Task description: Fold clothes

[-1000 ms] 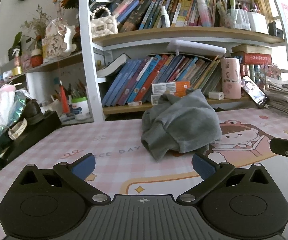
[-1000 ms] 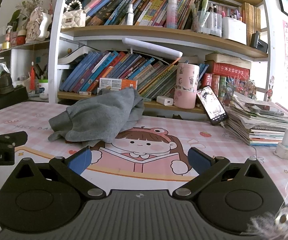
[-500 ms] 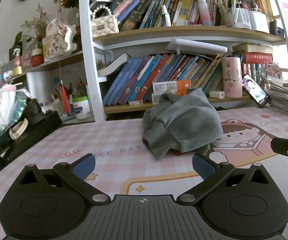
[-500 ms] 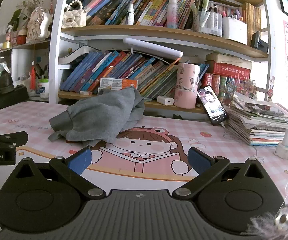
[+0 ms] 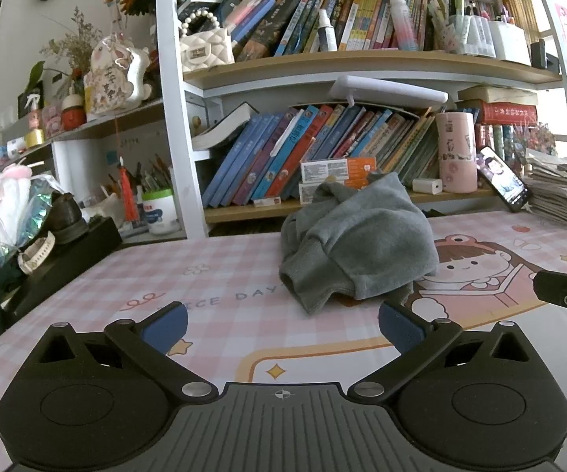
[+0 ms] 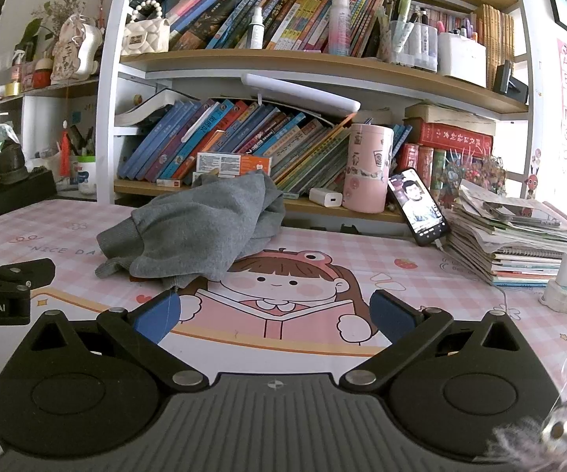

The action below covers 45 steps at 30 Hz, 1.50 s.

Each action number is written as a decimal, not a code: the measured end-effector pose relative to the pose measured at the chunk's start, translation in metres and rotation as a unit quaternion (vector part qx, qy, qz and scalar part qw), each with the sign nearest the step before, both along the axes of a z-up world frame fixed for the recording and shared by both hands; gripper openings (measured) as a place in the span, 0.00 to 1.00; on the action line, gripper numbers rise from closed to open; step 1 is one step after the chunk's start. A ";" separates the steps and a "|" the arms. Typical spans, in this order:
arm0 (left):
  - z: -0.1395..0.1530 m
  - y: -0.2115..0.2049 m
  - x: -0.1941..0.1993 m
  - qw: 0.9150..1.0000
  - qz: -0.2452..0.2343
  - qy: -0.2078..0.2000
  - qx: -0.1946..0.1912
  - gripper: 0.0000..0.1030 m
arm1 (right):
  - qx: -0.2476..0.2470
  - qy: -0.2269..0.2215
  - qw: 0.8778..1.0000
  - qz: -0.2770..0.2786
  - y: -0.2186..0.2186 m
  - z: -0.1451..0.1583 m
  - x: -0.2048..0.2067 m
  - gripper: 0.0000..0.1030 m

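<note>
Distance is what matters here — the crumpled grey fleece sweatshirt point(image 5: 358, 244) lies ahead of both claws, heaped on the pink checked cartoon-print mat of the worktop point(image 5: 220, 314), and neither claw touches it. In the left wrist view the heap sits at centre frame, slightly right of the midline, with a ribbed cuff point(image 5: 303, 287) pointing down toward the camera. The left claw point(image 5: 281, 324) hangs low in that frame with its blue-padded fingers spread wide apart and nothing between them. The cuff's near tip falls in line with the gap between the pads, only further off, so a straight advance would, I judge, bring it in.

In the right wrist view the same garment point(image 6: 200, 232) lies in the upper left of centre, its bulk running from a cuff end at left up to a peak by the leaning books point(image 6: 212, 137) of the white and wood bookshelf point(image 6: 322, 63). The right claw point(image 6: 275, 316) is likewise wide apart and empty, aimed more at the printed cartoon girl point(image 6: 283, 279) than at the cloth — it would need to swing left to reach the hem at the heap's near edge.

The left claw looks the nearer and better lined up. The heap's long axis runs roughly across both views, slanting away toward the shelf. Folding has not begun: the garment needs spreading flat first, and which part is body or sleeve inside the bundle cannot be told.
</note>
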<state>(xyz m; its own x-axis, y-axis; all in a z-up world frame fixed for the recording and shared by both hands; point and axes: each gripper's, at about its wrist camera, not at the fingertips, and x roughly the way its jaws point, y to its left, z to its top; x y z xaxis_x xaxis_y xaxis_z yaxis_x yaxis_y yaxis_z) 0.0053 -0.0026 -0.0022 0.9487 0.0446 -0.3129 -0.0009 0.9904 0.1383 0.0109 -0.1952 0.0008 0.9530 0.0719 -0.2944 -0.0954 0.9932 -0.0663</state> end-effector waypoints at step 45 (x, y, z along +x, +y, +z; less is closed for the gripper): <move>0.003 0.004 -0.007 1.000 0.000 -0.026 -0.013 1.00 | 0.031 -0.051 0.998 0.023 -0.008 0.004 -0.016 1.00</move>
